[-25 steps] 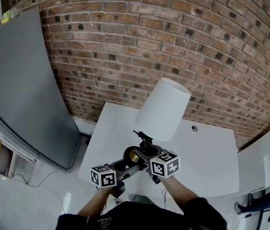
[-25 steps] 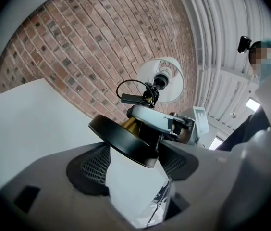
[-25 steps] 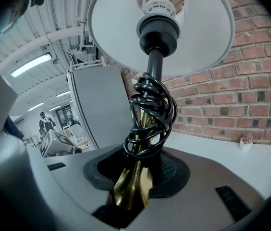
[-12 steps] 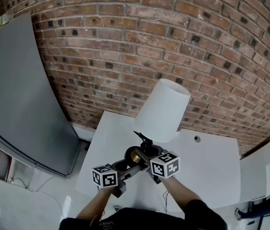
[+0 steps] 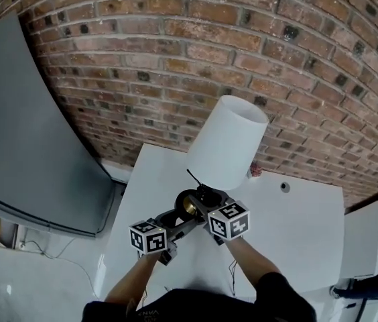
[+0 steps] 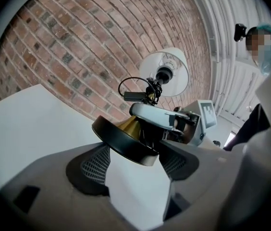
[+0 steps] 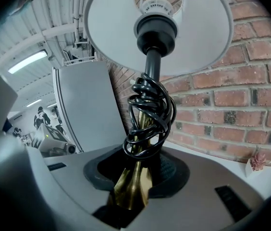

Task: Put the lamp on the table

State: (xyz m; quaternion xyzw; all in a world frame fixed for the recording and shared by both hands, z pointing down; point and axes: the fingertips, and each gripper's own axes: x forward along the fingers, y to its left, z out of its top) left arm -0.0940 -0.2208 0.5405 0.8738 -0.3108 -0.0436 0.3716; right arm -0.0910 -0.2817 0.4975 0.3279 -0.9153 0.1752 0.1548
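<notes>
The lamp is off the table, tilted toward the brick wall, with its white shade [image 5: 228,143] uppermost. My left gripper [image 5: 174,225] is shut on the lamp's round black base [image 6: 121,141], its rim between the two pads. My right gripper [image 5: 206,205] is shut on the brass stem [image 7: 134,182], just below the coiled black cord [image 7: 147,114]. In the right gripper view the shade [image 7: 159,28] is seen from below, with the bulb socket in its middle. The white table [image 5: 296,227] lies under both grippers.
A brick wall [image 5: 175,59] stands behind the table. A tall grey panel [image 5: 28,113] leans at the left. A small pink thing [image 5: 255,171] sits at the table's far edge, and a round hole [image 5: 284,187] is at its right. A cable lies on the floor at left.
The lamp and both grippers have moved forward over the table toward the wall. Both grips are unchanged.
</notes>
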